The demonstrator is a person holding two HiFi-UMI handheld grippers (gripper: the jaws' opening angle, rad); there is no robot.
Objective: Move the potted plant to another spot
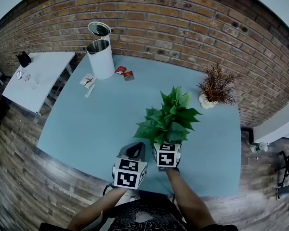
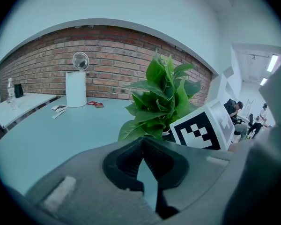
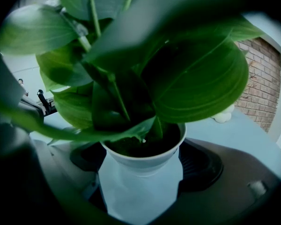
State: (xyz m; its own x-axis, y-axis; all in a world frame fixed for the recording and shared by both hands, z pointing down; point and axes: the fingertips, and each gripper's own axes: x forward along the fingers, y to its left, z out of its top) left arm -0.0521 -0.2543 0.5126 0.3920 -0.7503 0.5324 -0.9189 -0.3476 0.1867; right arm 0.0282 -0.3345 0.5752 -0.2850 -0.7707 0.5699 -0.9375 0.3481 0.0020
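A leafy green potted plant (image 1: 169,119) in a white pot (image 3: 140,172) is near the front middle of the pale blue table (image 1: 86,129). My right gripper (image 1: 167,147) is shut on the pot, with its dark pads (image 3: 200,165) pressed against both sides just under the rim. The leaves fill most of the right gripper view and hide the pot in the head view. I cannot tell whether the pot's base touches the table. My left gripper (image 1: 134,151) hovers just left of the plant (image 2: 161,97). Its jaws meet at the tips (image 2: 141,144) with nothing between them.
A white cylindrical bin (image 1: 101,57) with a raised lid stands at the back left, with red packets (image 1: 125,73) and white sachets (image 1: 88,81) beside it. A dried brown plant (image 1: 216,86) stands at the back right. A brick wall (image 1: 183,18) runs behind the table. A white side table (image 1: 41,76) is on the left.
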